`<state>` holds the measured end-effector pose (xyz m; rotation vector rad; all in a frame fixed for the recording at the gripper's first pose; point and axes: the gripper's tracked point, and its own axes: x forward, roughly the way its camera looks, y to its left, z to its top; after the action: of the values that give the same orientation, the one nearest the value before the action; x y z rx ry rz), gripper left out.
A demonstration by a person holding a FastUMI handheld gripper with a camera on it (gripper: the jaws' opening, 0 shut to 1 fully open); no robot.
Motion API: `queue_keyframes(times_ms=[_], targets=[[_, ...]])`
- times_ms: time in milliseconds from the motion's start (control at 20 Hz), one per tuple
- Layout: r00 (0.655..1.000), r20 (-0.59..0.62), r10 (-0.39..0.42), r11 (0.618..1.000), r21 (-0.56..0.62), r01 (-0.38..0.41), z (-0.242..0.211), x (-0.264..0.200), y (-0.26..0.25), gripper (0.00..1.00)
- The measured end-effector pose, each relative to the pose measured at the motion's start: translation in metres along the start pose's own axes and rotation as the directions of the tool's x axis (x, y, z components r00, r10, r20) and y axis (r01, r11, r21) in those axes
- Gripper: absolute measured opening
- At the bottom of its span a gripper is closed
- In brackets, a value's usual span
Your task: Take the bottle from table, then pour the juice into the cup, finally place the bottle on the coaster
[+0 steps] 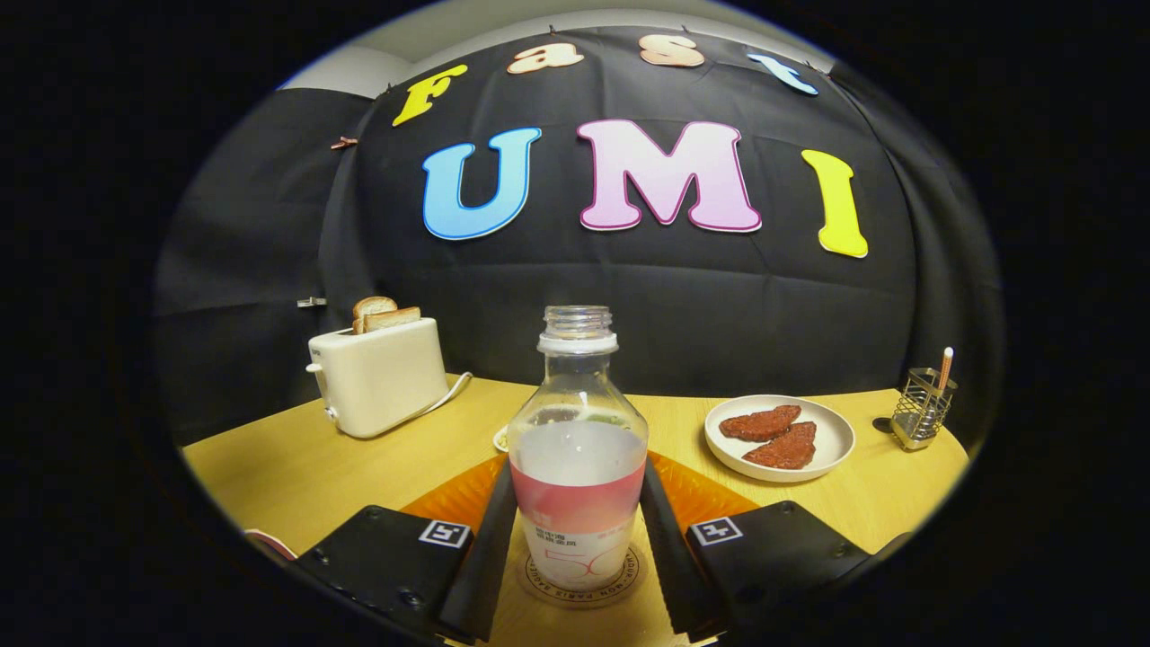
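Note:
A clear, uncapped bottle [578, 449] with a pink label and some pale juice stands upright on a round printed coaster [582, 596]. My gripper [578, 476] holds it, both fingers pressed against the label's sides: left finger [492, 539], right finger [660, 539]. Behind the bottle, partly hidden by it, is a white cup [500, 438], whose rim peeks out at the bottle's left. An orange mat [696, 494] lies beyond the coaster, behind the bottle and fingers.
A cream toaster [377, 377] with bread slices stands beyond the fingers to the left, its cord trailing on the wooden table [296, 467]. To the right are a white plate [831, 445] with two reddish patties and a metal wire holder [921, 409].

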<state>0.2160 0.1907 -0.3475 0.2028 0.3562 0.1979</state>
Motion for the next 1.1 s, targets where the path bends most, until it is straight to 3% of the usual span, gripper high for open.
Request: queue_keyframes(times_ms=[250,450,650,1100], targets=[[0.999,-0.026,0.019,0.999,0.045,-0.018,-0.01,-0.006,0.006,0.79],[1.0,-0.012,-0.003,1.0,-0.003,0.003,-0.005,-0.012,0.003,0.97],[0.999,-0.034,0.008,1.0,0.009,-0.008,-0.003,-0.024,0.007,0.98],[1.0,0.005,-0.022,1.0,0.007,0.022,0.053,-0.1,-0.002,0.98]])
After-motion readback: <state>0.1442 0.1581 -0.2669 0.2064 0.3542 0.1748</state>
